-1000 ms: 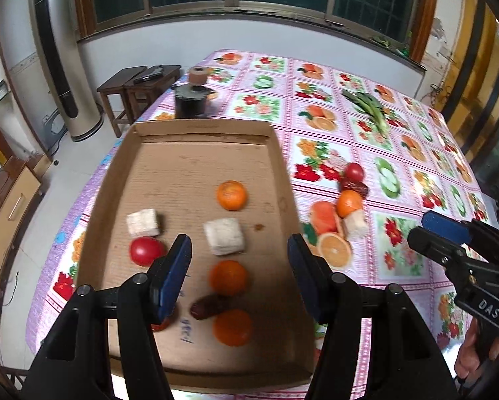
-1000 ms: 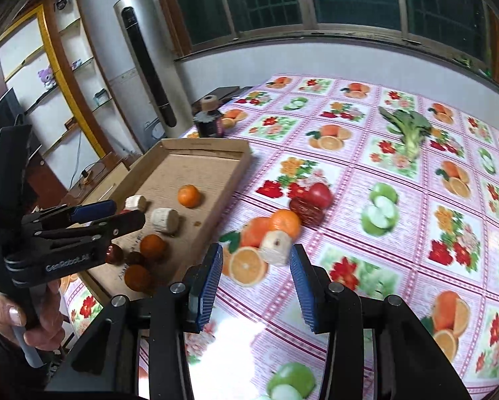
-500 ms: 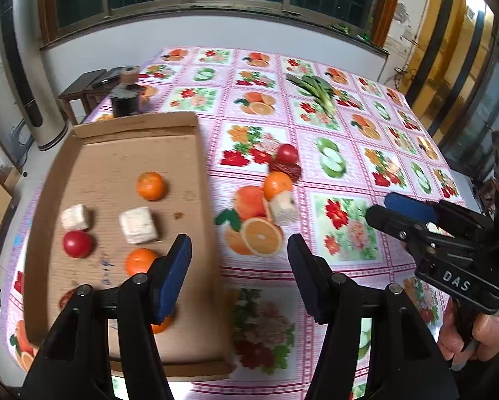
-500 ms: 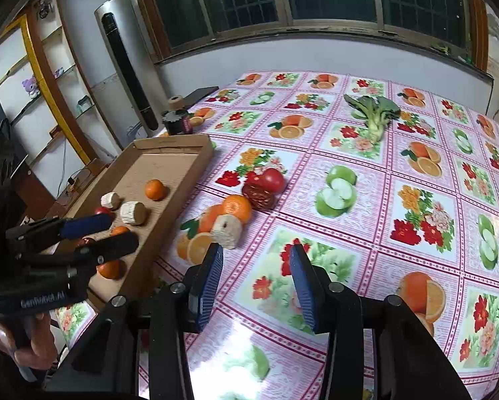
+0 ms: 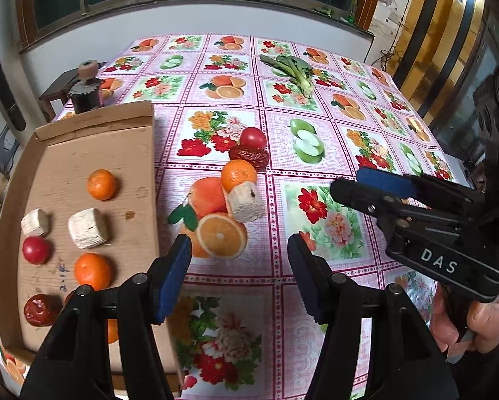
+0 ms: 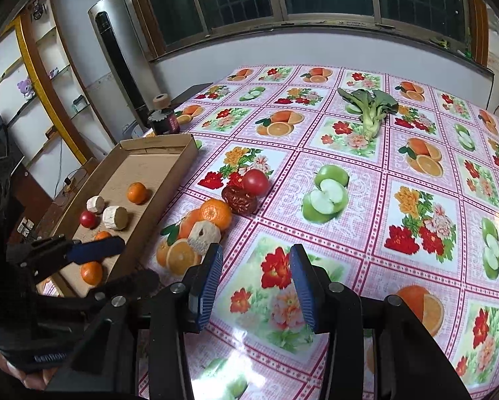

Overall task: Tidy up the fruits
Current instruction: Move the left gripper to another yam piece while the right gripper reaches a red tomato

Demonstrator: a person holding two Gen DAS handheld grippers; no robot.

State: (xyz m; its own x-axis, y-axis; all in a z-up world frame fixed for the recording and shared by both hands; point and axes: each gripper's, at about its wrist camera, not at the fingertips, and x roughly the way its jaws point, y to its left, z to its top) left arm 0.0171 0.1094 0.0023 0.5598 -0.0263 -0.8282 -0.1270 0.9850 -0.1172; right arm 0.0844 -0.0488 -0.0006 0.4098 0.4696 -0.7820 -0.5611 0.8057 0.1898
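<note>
You are holding the left gripper point(image 5: 239, 280) and right gripper point(image 6: 256, 280) wide open and empty. Ahead of the left jaws, a tangerine point(image 5: 238, 175), pale cut block point(image 5: 246, 200), date point(image 5: 249, 157) and tomato point(image 5: 253, 138) are waiting outside the cardboard tray point(image 5: 122, 146); next, advancing and closing on one seems required.

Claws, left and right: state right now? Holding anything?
Left claw: open, holding nothing, above the tablecloth beside the cardboard tray.
Right claw: open, holding nothing, above the tablecloth.
</note>
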